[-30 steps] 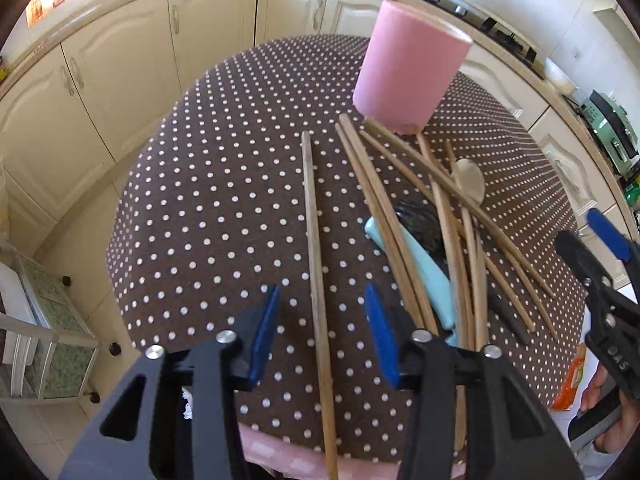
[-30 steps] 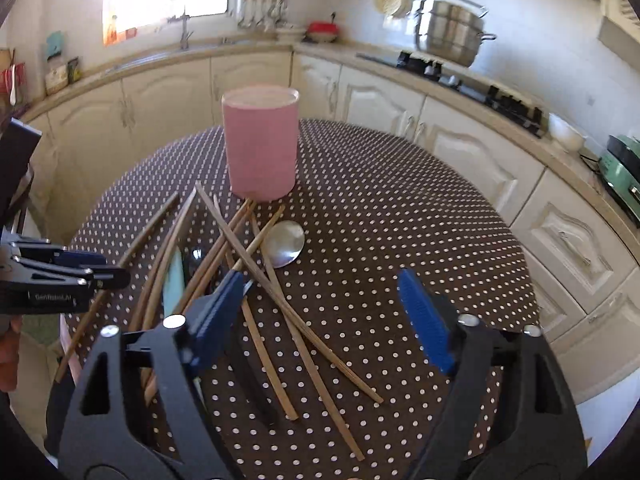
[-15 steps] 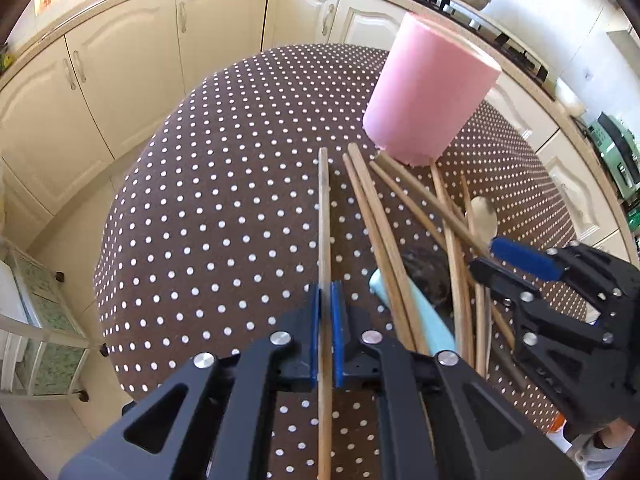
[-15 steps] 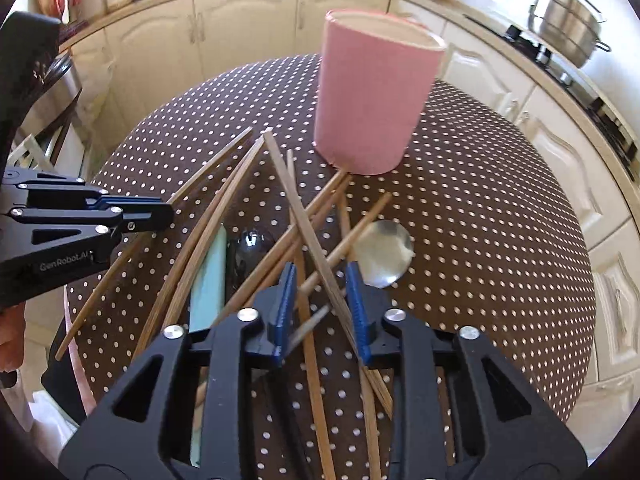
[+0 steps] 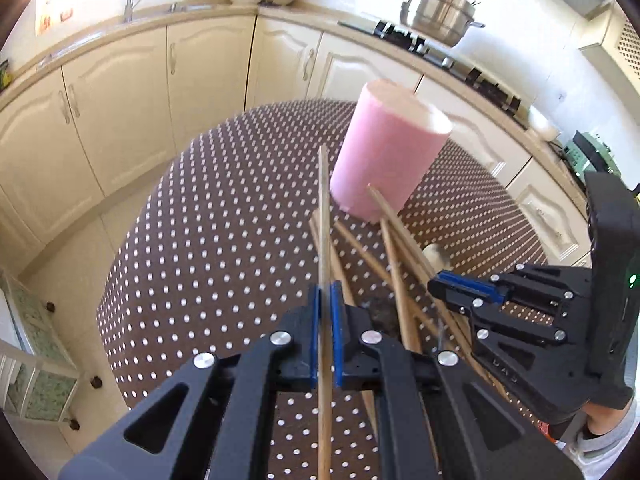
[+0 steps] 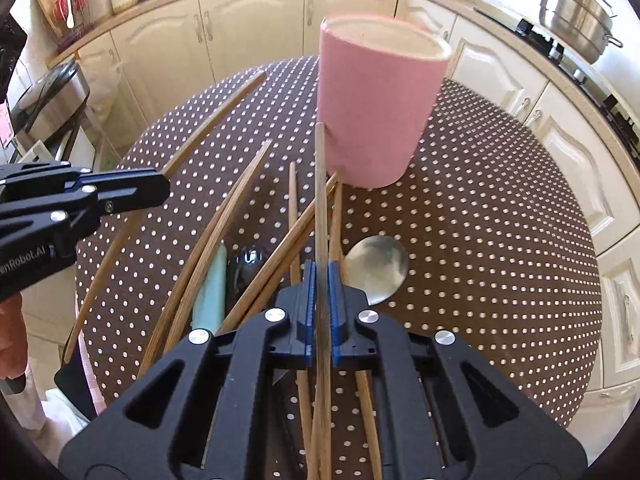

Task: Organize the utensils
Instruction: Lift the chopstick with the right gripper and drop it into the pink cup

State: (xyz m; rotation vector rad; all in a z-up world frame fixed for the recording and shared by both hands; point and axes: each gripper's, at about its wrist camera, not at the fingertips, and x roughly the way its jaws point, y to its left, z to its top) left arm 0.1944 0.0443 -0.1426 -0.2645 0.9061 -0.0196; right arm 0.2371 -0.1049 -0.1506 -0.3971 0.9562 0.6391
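A tall pink holder (image 5: 384, 160) (image 6: 376, 108) stands upright on the brown polka-dot table (image 5: 208, 240). Several wooden chopsticks (image 6: 224, 216) lie crossed in front of it, with a steel spoon (image 6: 378, 268), a black spoon (image 6: 246, 260) and a pale blue handle (image 6: 212, 284). My left gripper (image 5: 325, 304) (image 6: 160, 188) is shut on one chopstick (image 5: 323, 208) at the left of the pile, its tip pointing toward the holder. In the pile's middle, my right gripper (image 6: 322, 276) (image 5: 440, 284) has its jaws closing tight on another chopstick (image 6: 320, 184), pads pressing it.
Cream kitchen cabinets (image 5: 120, 92) curve round behind the table. A steel pot (image 5: 436, 12) sits on the hob at the back right. A glass-fronted shelf unit (image 5: 36, 376) stands on the floor left of the table. A person's hand (image 6: 12, 340) shows at the left edge.
Both grippers went from open to shut, each on a chopstick. The left one then rose a little with its chopstick. The right one moved in over the pile toward the holder.
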